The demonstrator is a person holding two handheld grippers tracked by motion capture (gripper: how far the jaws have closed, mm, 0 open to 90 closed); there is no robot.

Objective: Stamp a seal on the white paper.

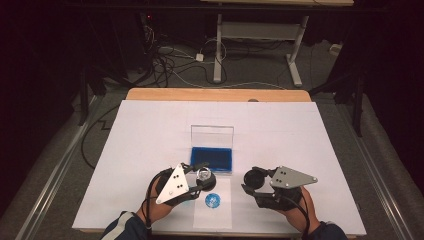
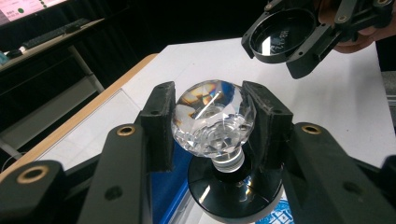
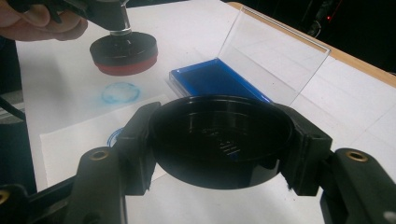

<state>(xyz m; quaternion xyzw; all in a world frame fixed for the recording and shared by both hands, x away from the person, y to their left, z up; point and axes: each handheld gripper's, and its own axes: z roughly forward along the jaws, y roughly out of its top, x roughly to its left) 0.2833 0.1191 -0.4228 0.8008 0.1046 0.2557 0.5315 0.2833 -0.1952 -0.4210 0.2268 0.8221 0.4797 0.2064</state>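
My left gripper (image 1: 204, 175) (image 2: 214, 122) is shut on the clear faceted knob (image 2: 214, 116) of a round stamp (image 1: 205, 176) with a black body (image 2: 236, 191) and a red underside (image 3: 123, 51). It holds the stamp upright, just off the table near the ink pad's front edge. A round blue print (image 1: 212, 201) marks the white paper sheet (image 1: 212, 215) below. My right gripper (image 1: 252, 180) (image 3: 219, 144), to the right of the paper, is shut on a black round cap (image 3: 219, 140) (image 2: 282, 32), hollow side up.
A blue ink pad (image 1: 212, 159) (image 3: 210, 79) lies in its case, with the clear lid (image 1: 212, 135) (image 3: 273, 60) standing open behind it. A faint blue smudge (image 3: 120, 92) shows on the white table cover (image 1: 150, 130) beside the paper. The wooden table edge (image 1: 215, 94) runs along the back.
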